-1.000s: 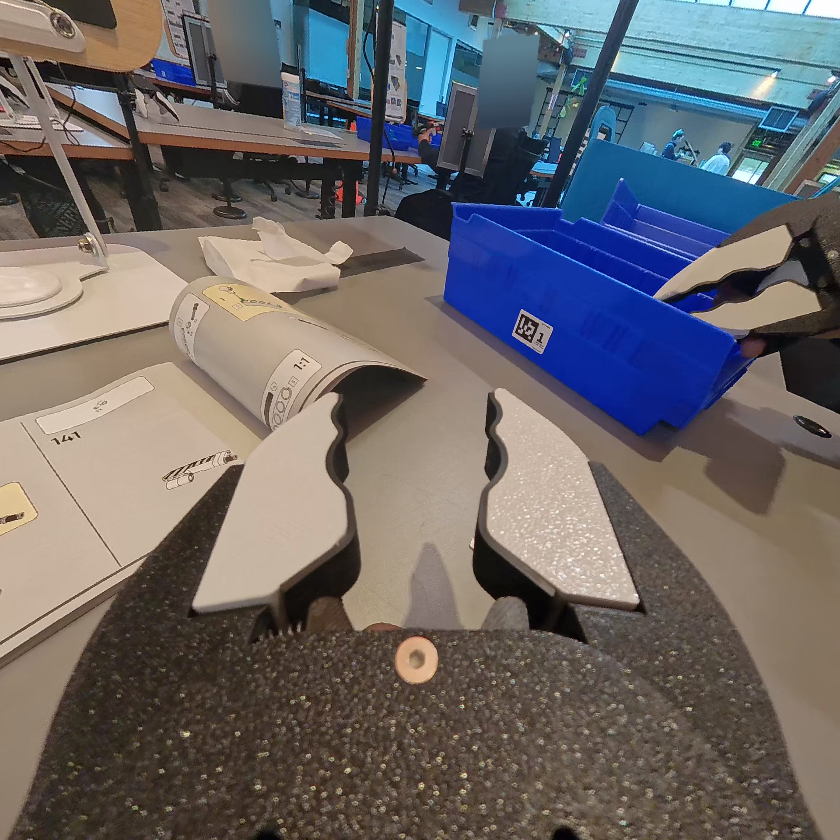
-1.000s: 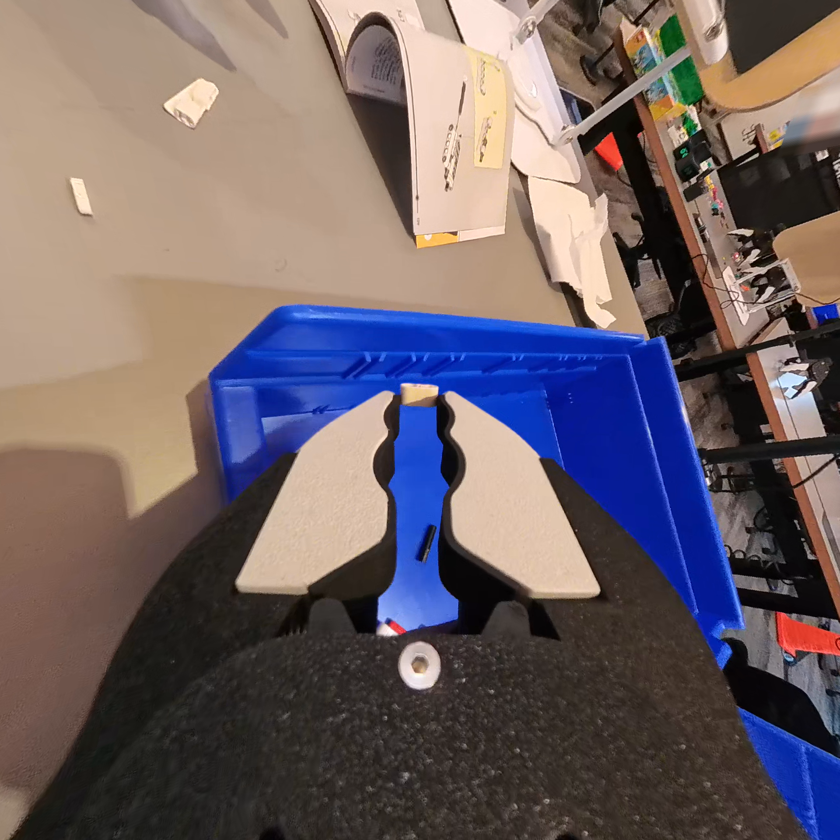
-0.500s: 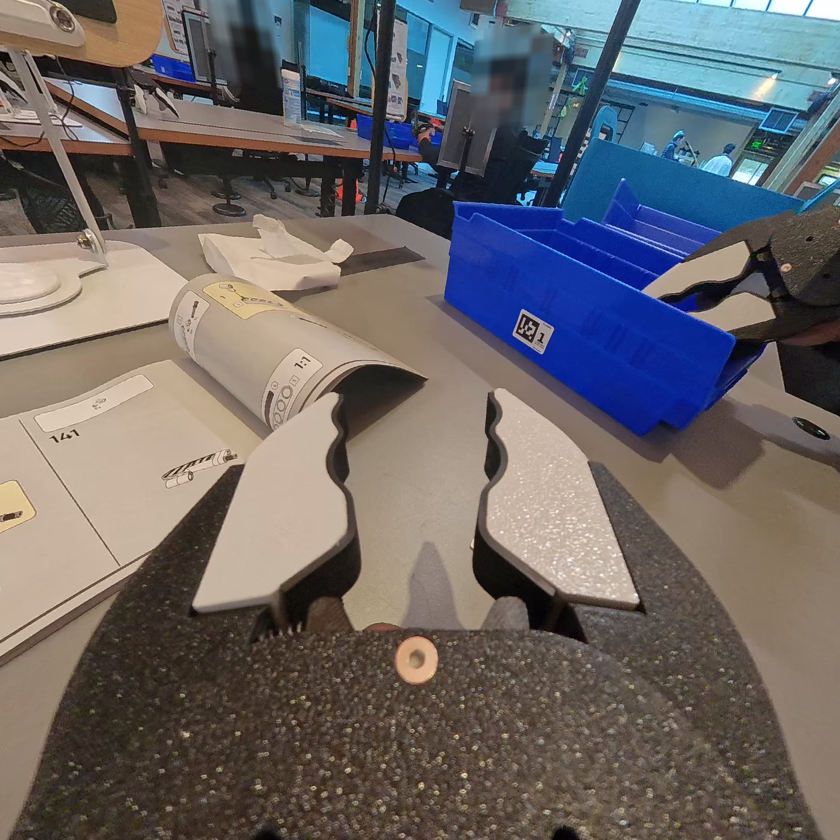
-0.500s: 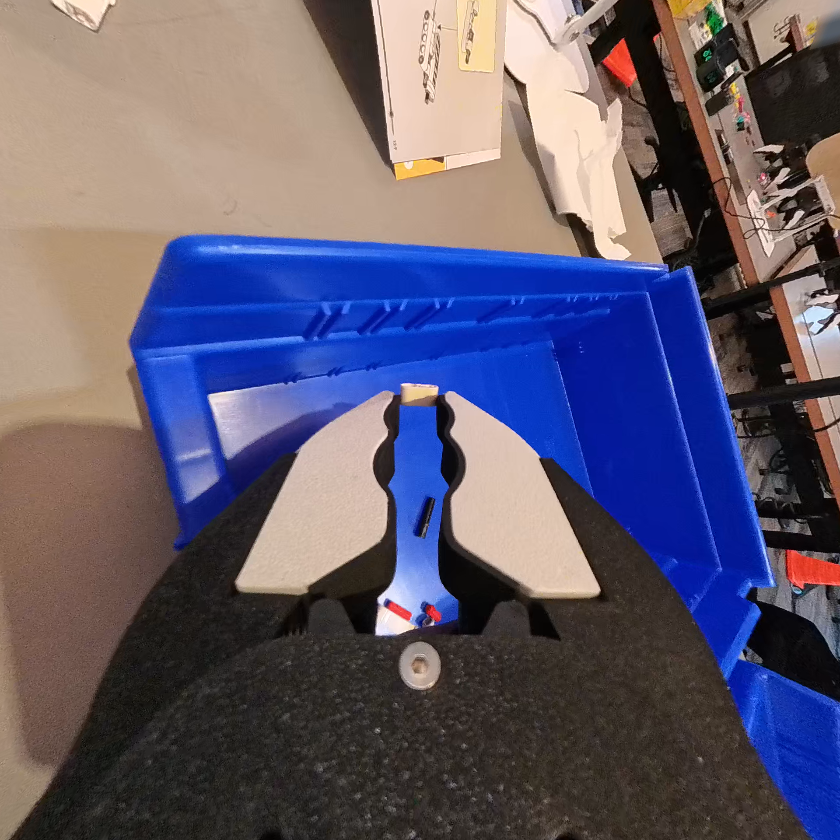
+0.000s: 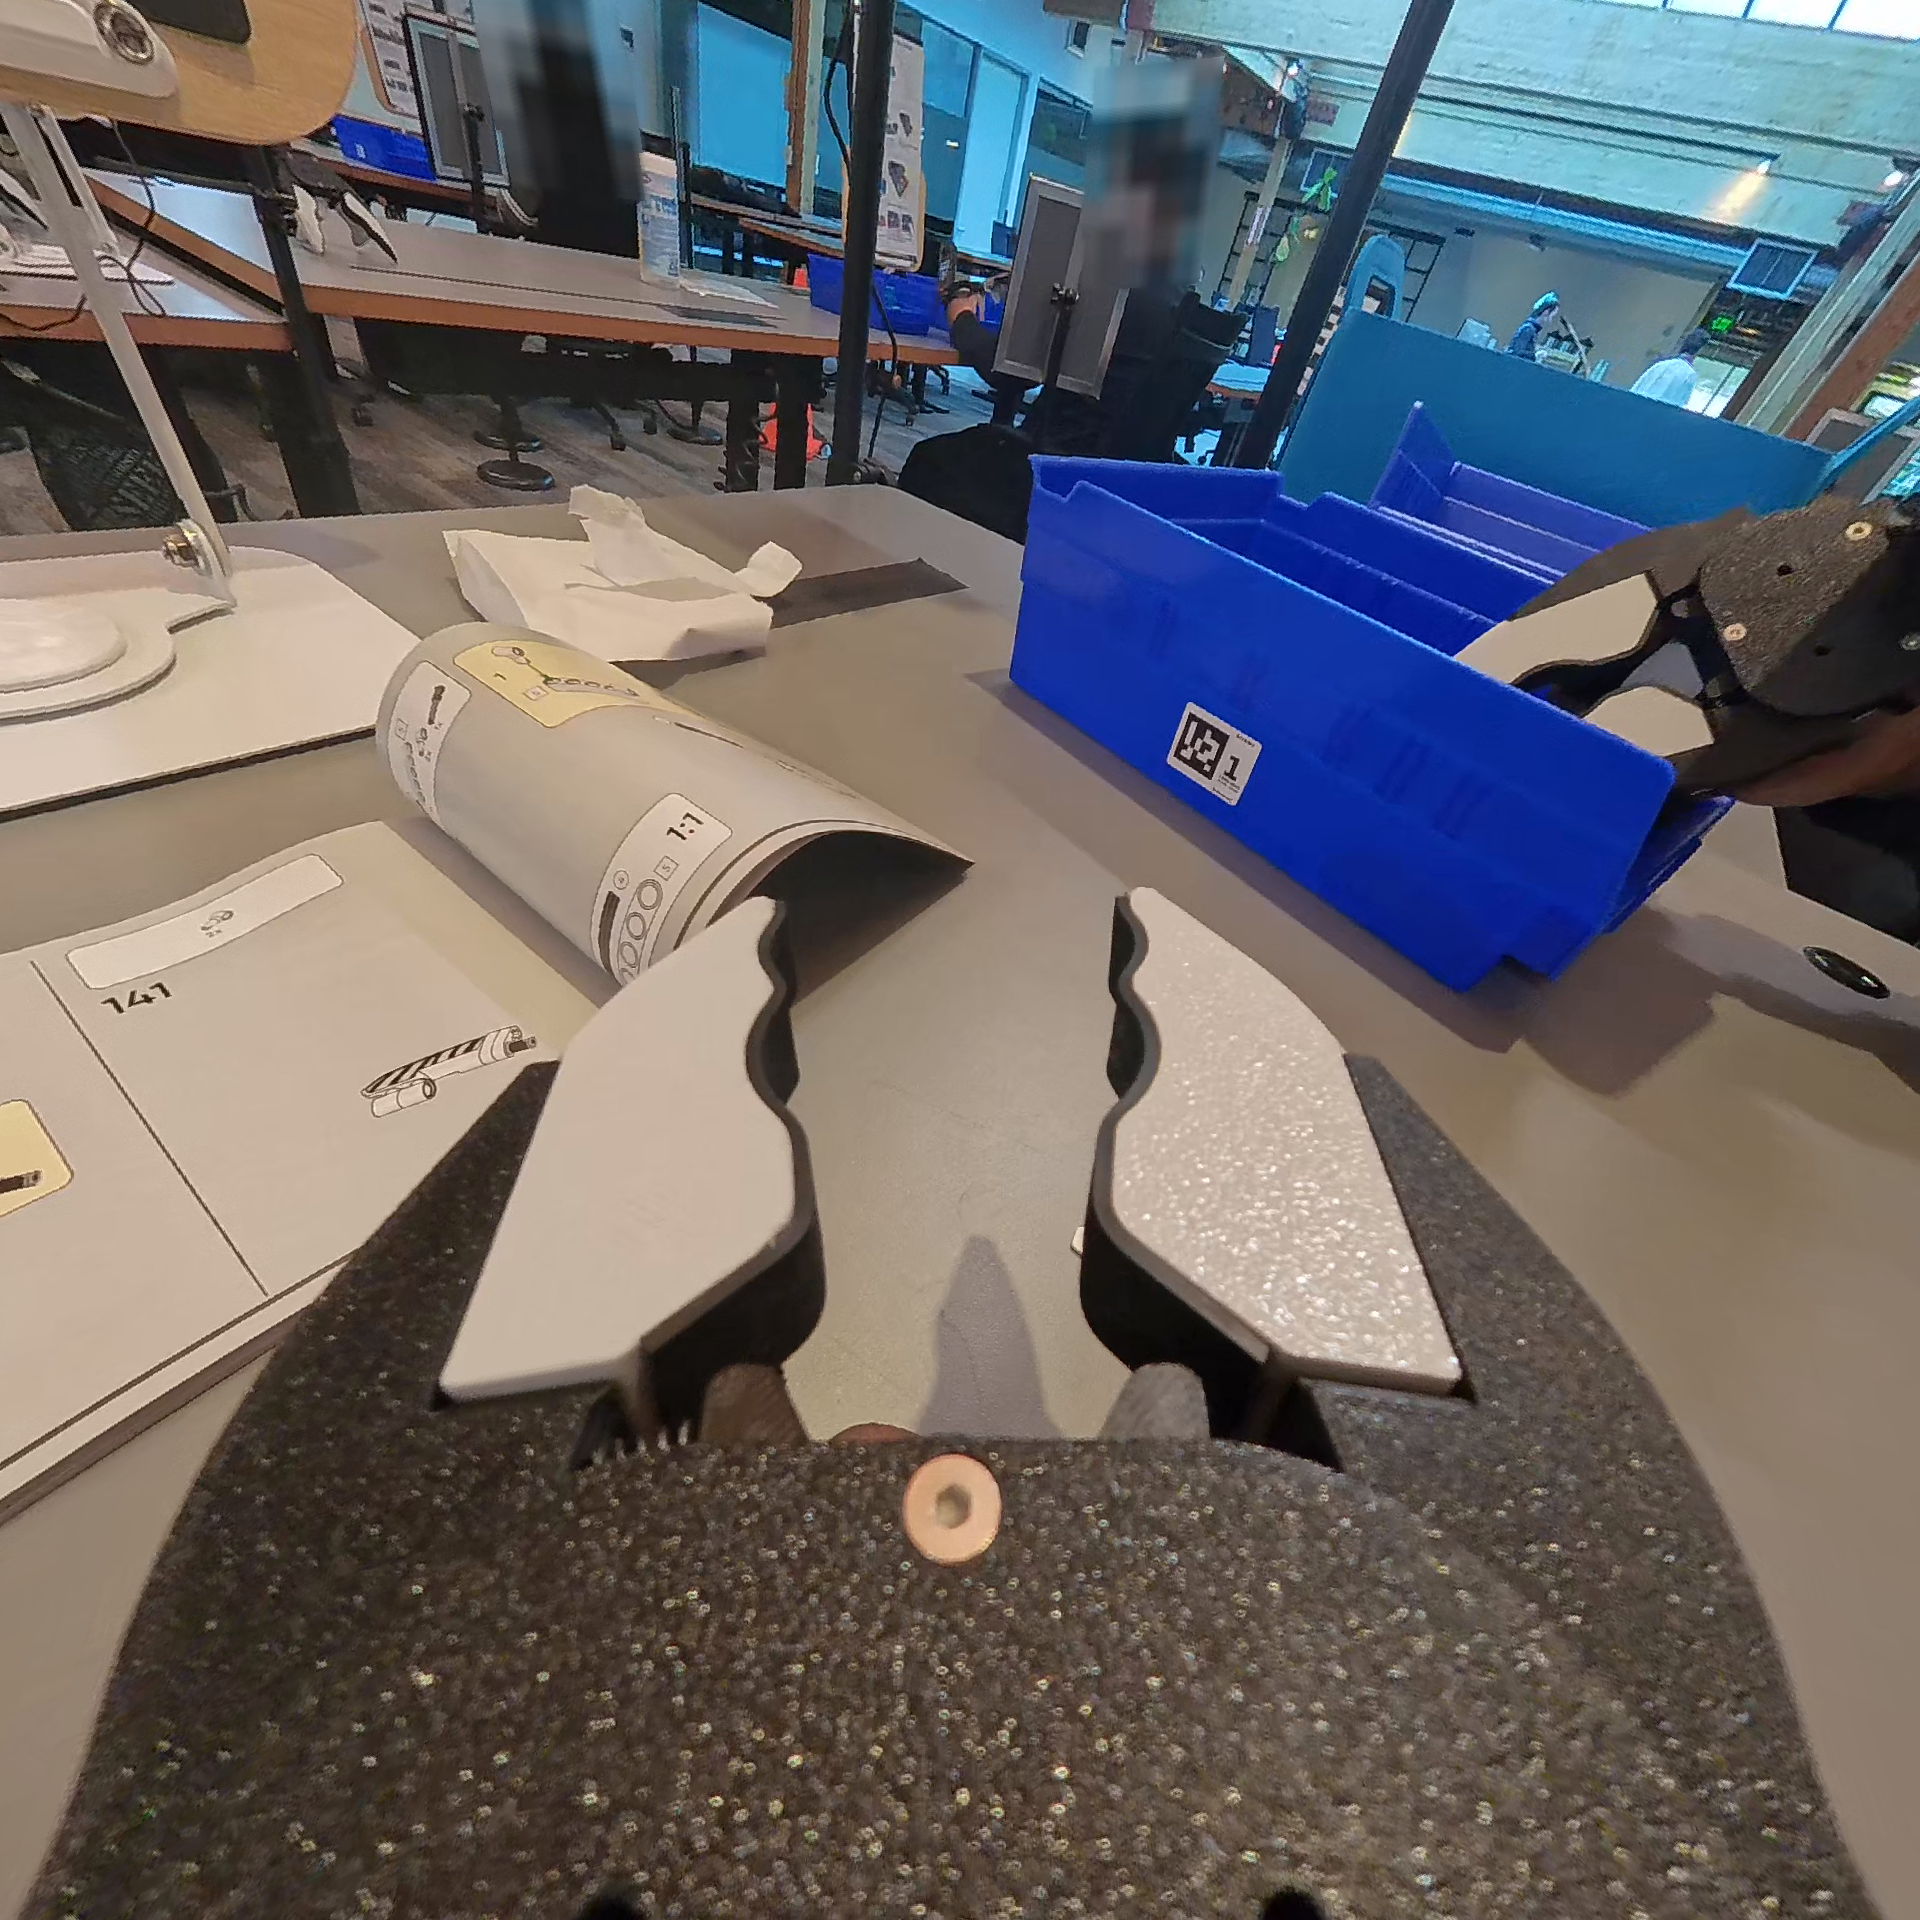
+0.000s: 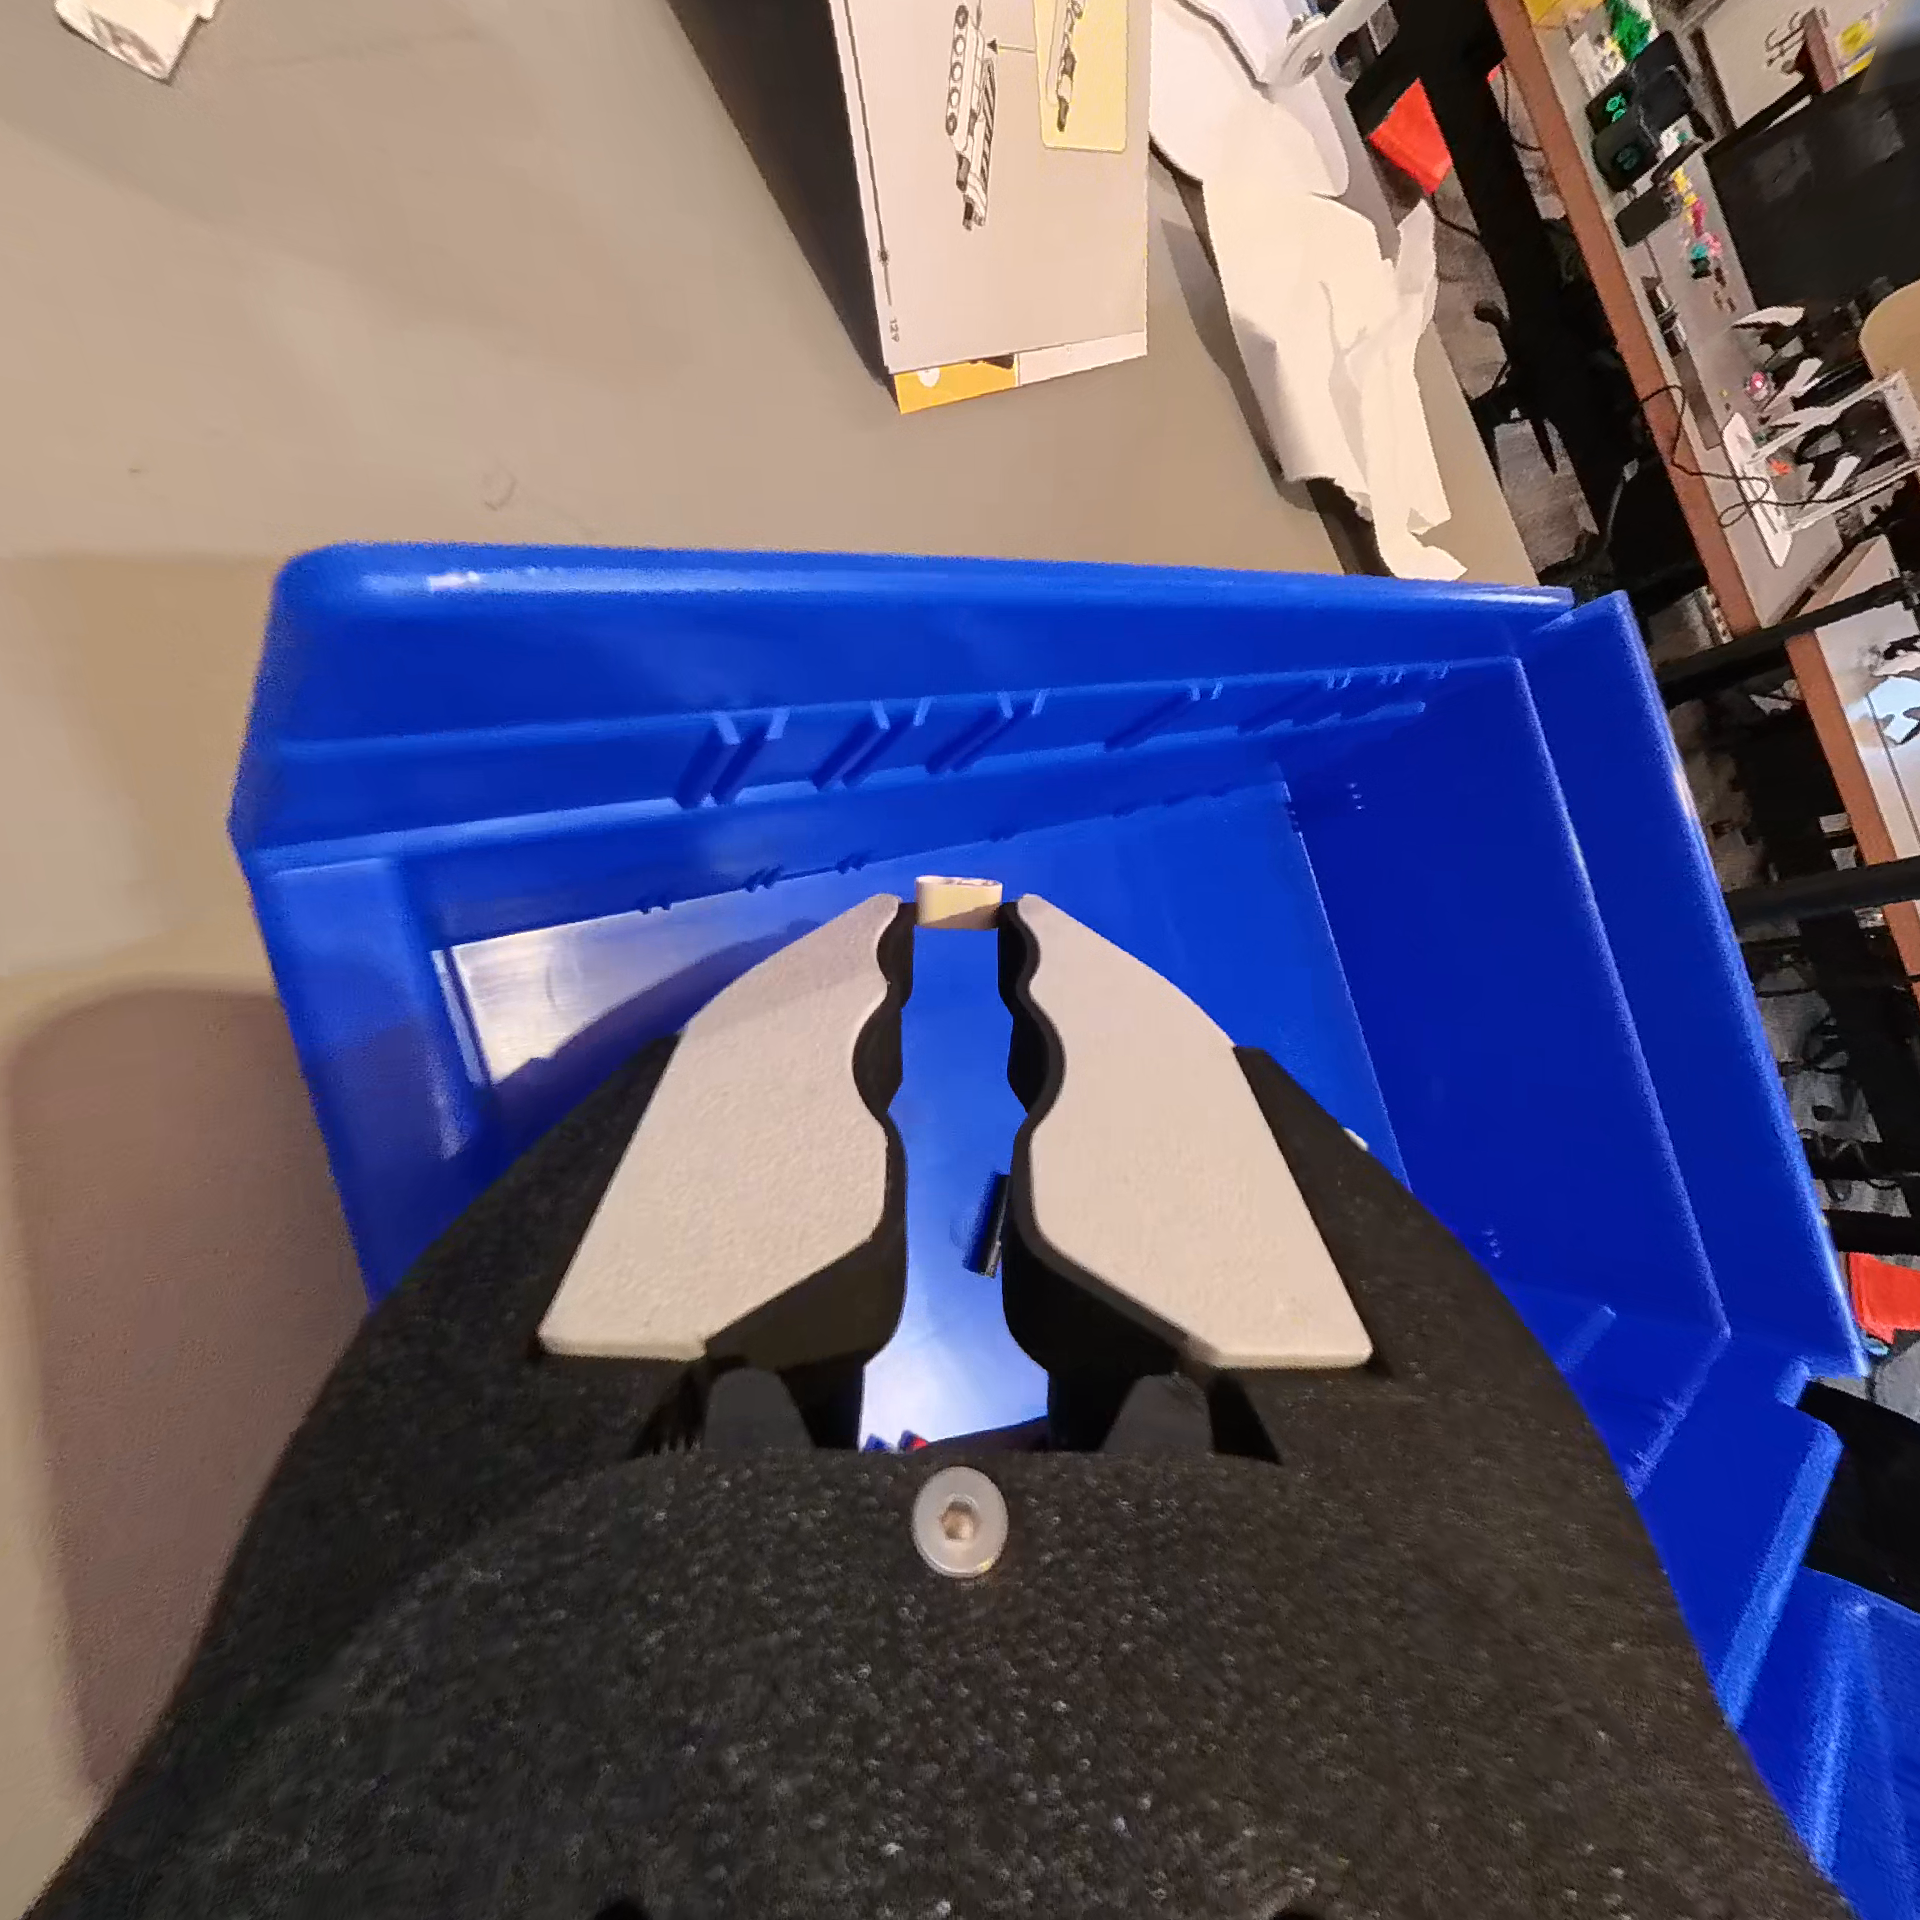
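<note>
Right hand-held gripper (image 6: 958, 914) lowered inside blue bin (image 6: 790, 623), walls at 9, 12 and 3 o'clock, pads pinching tan piece (image 6: 958, 900); left hand-held gripper (image 5: 945, 914) wide open, bare.

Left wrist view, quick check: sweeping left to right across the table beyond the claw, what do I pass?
White lamp base → open instruction booklet with its curled page → crumpled white tissue → blue bin → right claw, over the bin's right end.
</note>
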### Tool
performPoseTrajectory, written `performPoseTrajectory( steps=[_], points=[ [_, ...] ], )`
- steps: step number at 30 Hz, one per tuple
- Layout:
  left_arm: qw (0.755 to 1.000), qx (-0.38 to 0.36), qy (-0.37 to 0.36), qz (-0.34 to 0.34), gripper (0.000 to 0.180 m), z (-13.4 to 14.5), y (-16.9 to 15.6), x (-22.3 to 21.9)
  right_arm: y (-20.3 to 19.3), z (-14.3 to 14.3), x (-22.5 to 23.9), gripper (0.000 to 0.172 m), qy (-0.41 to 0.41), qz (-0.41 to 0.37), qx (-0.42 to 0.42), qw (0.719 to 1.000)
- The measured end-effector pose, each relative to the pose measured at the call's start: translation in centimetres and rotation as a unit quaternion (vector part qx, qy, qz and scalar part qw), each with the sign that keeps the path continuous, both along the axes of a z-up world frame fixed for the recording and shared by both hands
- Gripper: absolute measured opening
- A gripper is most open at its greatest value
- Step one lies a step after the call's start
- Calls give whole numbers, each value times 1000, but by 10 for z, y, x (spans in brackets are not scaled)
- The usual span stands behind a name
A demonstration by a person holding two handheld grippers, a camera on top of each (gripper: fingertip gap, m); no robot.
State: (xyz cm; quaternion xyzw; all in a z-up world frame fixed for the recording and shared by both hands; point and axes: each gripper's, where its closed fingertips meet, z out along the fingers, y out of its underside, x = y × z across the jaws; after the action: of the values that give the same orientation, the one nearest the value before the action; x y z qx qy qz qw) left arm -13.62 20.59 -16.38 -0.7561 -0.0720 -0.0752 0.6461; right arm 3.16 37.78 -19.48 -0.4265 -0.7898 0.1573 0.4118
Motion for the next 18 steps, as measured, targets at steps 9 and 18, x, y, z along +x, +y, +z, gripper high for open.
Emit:
performPoseTrajectory(
  steps=[9, 18],
  points=[
    [1000, -1, 1, -1, 58, 0, 0, 1, 11, -6, 2, 15, -10, -31, -11, 999],
    [1000, -4, 0, 3, 58, -1, 1, -1, 39, -28, 19, 16, -125, -208, -180, 953]
  ],
)
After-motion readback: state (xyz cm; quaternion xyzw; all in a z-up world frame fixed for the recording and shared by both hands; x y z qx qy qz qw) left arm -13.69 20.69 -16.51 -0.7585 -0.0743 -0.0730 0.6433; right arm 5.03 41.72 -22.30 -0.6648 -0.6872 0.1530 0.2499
